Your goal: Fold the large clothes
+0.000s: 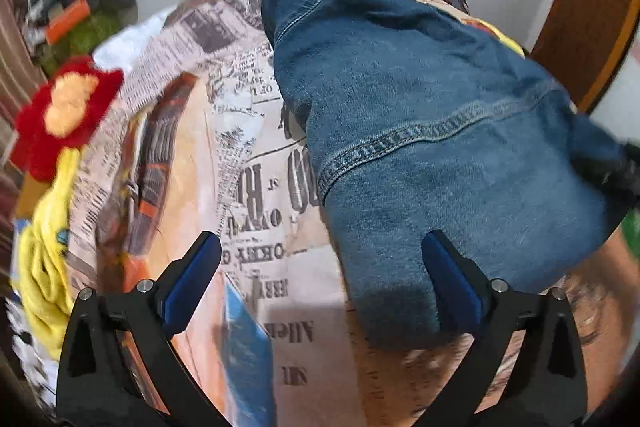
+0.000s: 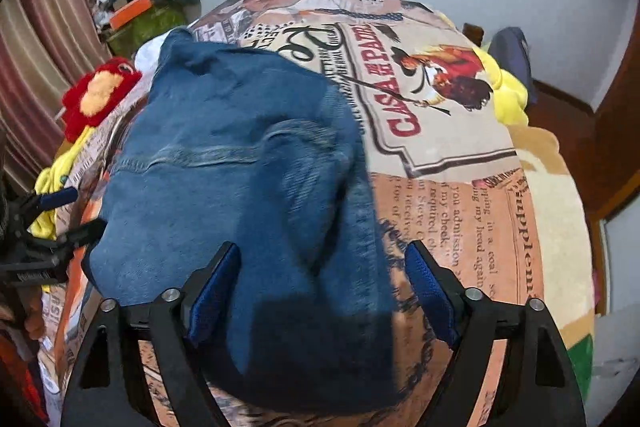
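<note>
A blue denim garment (image 1: 420,115) lies folded on a bed covered by a newspaper-print sheet (image 1: 256,187). My left gripper (image 1: 320,239) hangs open at the garment's near left edge. Its left finger is over the bare sheet and its right finger is over the denim. In the right wrist view the same garment (image 2: 240,155) fills the middle. My right gripper (image 2: 322,249) is open above its near end, with denim lying under the gap and the pads apart from it. The left gripper (image 2: 80,211) shows at the left edge of that view, beside the garment.
A red and orange plush toy (image 2: 100,95) and yellow cloth (image 1: 48,247) lie along the bed's left side. A green bag with clutter (image 2: 148,15) stands by a striped curtain (image 2: 44,47). More yellow fabric (image 2: 508,95) sits at the far right, with wooden furniture (image 1: 588,19) beyond.
</note>
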Demonstrator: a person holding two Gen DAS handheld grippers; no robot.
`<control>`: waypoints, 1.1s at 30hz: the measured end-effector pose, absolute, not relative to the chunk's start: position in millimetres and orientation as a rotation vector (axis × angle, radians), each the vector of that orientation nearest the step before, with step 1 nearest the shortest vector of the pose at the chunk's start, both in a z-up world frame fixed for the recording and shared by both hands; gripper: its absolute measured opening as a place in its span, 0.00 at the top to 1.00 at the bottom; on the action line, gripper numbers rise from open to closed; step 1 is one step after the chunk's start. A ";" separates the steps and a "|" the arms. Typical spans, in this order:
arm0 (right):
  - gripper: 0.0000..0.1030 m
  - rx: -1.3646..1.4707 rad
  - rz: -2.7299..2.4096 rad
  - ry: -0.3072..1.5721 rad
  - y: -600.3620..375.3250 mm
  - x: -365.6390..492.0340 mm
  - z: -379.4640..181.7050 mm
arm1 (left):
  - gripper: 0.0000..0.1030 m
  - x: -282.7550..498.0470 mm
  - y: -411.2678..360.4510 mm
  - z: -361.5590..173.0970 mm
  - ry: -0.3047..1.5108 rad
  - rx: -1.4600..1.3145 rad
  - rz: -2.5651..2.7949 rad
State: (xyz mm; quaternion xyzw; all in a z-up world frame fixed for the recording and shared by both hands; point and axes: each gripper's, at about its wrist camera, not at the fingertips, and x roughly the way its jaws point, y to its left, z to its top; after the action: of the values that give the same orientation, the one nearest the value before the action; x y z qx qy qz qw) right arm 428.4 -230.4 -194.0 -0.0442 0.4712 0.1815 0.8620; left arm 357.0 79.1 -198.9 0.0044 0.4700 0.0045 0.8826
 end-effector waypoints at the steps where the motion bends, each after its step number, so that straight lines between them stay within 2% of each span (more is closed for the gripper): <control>1: 0.13 -0.082 0.386 0.992 -237.7 432.2 -194.4 | 0.00 354.0 76.2 -199.3 0.962 0.030 0.013; 6: 0.11 -0.016 0.410 1.030 -271.8 438.5 -198.5 | 0.00 354.1 71.0 -197.2 0.957 0.056 0.012; 14: 0.11 -0.259 0.191 0.902 -289.6 432.1 -172.0 | 0.01 351.9 76.5 -192.9 0.976 0.056 0.020; 19: 0.11 -0.111 0.266 0.926 -307.0 435.1 -153.4 | 0.01 355.4 80.9 -180.1 0.976 0.073 0.022; 25: 0.11 -0.052 0.384 0.922 -276.8 435.7 -144.8 | 0.01 371.4 88.1 -166.4 0.968 -0.040 -0.023; 33: 0.11 -0.242 0.445 0.928 -214.4 474.2 -162.9 | 0.01 425.7 92.8 -184.0 0.998 -0.094 0.004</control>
State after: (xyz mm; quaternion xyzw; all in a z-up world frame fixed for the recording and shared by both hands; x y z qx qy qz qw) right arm 474.2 -214.4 -162.9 -0.1156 0.4425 0.2122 0.8636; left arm 425.7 92.8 -184.0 -0.0451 0.4783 0.0018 0.8770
